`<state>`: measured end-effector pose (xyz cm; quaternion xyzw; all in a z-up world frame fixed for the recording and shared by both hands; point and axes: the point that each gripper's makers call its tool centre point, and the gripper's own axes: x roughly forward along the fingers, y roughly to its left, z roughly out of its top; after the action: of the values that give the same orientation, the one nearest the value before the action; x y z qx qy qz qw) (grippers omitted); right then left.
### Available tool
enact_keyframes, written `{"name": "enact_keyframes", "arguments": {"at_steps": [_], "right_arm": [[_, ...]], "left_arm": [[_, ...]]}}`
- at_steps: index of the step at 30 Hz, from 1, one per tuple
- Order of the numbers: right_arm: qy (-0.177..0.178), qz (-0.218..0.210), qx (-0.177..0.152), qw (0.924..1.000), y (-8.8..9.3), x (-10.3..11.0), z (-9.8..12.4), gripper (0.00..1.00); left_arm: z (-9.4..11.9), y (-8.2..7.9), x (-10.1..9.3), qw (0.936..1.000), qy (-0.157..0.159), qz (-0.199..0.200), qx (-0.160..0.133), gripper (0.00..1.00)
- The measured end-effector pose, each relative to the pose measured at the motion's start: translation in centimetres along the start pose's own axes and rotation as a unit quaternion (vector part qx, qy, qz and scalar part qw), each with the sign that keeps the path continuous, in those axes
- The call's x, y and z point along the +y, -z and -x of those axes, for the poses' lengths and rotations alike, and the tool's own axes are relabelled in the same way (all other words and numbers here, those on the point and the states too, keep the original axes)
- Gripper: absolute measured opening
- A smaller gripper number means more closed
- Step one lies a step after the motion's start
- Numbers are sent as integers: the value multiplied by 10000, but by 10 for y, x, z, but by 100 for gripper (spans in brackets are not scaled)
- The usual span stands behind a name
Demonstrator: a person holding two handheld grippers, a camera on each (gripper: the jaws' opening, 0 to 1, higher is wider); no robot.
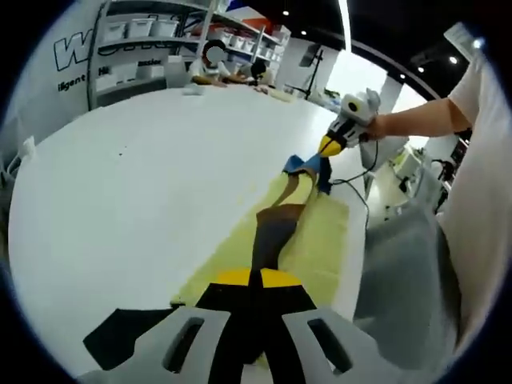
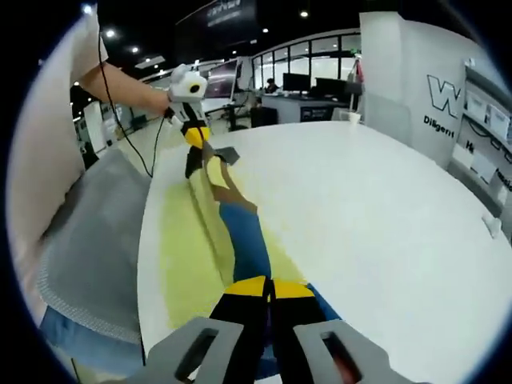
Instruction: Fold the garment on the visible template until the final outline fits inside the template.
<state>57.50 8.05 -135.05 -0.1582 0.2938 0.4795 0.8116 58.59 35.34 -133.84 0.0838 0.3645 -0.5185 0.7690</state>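
We find a large white table (image 1: 136,184) carrying a pale yellow template (image 1: 316,244) that lies along the edge nearest the person. The garment (image 1: 272,232), with blue, dark and yellow panels, is gathered into a narrow band and stretched lengthwise over that template, lifted between the two tools.

The left gripper (image 1: 254,282) has its yellow-tipped jaws closed together on one end of the garment; dark fabric spreads to one side below them. In the right gripper view, the right gripper (image 2: 270,290) is likewise clamped on the blue end. Each tool is also seen from the other's camera at the far end of the cloth.

In our judgement the step in hand is carrying a fold: the cloth is held taut at both ends and has not been laid down. To do it well, we advise keeping even tension, lowering both ends together so the band lands squarely inside the yellow outline, and watching that no dark panel trails past the template's border or over the table edge.

A grey mesh bin (image 2: 92,256) stands just beside the near edge, next to the person. The room beyond holds shelving with white crates (image 1: 128,30), desks with monitors (image 2: 296,82) and ceiling strip lights.
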Motion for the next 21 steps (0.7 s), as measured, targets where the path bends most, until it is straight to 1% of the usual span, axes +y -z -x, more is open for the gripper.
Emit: {"name": "enact_keyframes", "arguments": {"at_steps": [6, 17, 20, 21], "right_arm": [[9, 49, 34, 10000, -7, -27, -11, 0], [33, -48, 79, 10000, -10, -69, -31, 0], [89, -70, 59, 9999, -13, -84, -37, 0], [122, -102, 37, 9999, -17, -89, -39, 0]], "left_arm": [[-11, -18, 29, 10000, -70, -58, 4, 0], [-31, -36, 74, 9999, -158, 19, 16, 0], [-35, -42, 85, 9998, -188, 46, -1, 0], [-38, -44, 90, 9998, -201, 45, 0, 0]]}}
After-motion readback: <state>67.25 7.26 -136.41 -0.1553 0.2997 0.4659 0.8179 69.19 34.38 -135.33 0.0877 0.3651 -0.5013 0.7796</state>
